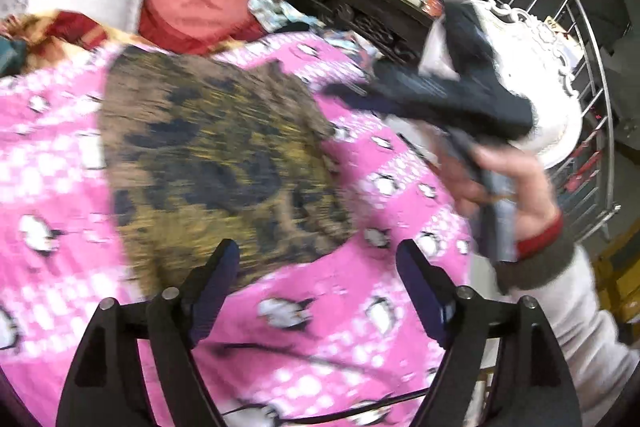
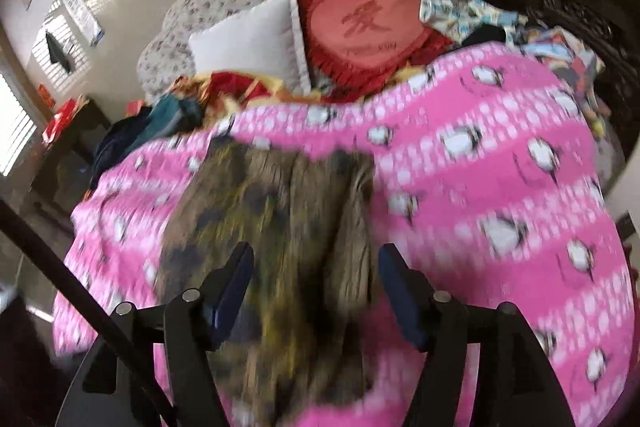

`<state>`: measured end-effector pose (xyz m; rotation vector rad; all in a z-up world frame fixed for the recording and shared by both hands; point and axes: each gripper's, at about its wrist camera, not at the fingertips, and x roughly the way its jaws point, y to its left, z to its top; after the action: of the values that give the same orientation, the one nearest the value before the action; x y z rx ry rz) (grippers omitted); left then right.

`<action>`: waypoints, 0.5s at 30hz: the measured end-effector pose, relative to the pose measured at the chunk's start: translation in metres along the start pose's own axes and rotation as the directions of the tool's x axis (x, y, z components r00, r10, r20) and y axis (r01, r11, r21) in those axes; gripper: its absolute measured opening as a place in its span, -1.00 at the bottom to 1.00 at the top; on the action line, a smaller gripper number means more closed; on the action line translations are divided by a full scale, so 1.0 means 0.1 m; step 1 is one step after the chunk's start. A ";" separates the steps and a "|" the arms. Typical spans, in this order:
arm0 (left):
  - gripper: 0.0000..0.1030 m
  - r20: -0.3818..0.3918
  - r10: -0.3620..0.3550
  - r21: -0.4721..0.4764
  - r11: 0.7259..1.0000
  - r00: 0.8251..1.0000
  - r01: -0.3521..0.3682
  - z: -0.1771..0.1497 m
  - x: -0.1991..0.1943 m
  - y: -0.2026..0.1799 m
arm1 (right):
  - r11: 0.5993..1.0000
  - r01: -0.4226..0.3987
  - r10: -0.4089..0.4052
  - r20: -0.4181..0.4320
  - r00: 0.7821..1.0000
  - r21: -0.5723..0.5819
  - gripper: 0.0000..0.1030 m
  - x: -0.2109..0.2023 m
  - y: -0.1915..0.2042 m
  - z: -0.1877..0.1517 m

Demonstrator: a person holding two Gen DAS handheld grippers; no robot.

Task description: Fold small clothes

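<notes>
A small brown, yellow and black patterned garment (image 1: 224, 163) lies spread flat on the pink penguin-print blanket (image 1: 360, 327). My left gripper (image 1: 318, 267) is open and empty, hovering above the garment's near edge. In the right wrist view the same garment (image 2: 280, 227) lies below my right gripper (image 2: 316, 267), which is open and empty above it. The right gripper's body (image 1: 440, 95), held by a hand, shows at the right of the left wrist view, over the garment's far right side. Both views are blurred by motion.
A red heart cushion (image 2: 368, 27) and a white pillow (image 2: 248, 47) sit at the head of the bed. Other clothes lie piled at the bed's far left (image 2: 160, 119). A dark carved cabinet (image 1: 360, 3) and a metal railing (image 1: 592, 67) stand to the right.
</notes>
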<state>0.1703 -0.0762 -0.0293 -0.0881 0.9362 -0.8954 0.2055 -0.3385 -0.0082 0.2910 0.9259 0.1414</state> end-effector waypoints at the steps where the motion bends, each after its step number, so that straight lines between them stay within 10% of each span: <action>1: 0.57 0.008 0.047 0.005 0.999 0.999 -0.047 -0.02 -0.05 0.04 | 1.000 0.001 -0.001 -0.021 1.000 -0.009 0.36 -0.07 -0.02 -0.09; 7: 0.57 0.000 0.232 -0.053 0.971 0.973 -0.232 -0.09 0.09 0.36 | 1.000 -0.005 0.004 -0.108 0.994 -0.008 0.44 -0.28 -0.13 -0.56; 15: 0.57 -0.040 0.294 -0.153 0.943 0.955 -0.297 -0.18 0.30 0.57 | 0.990 -0.134 0.138 -0.084 0.987 0.051 0.37 0.31 0.11 -0.85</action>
<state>0.2014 -0.0547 -0.0847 -0.0727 1.0049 -0.5442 0.1558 -0.3048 -0.0761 0.3927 0.9964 0.2611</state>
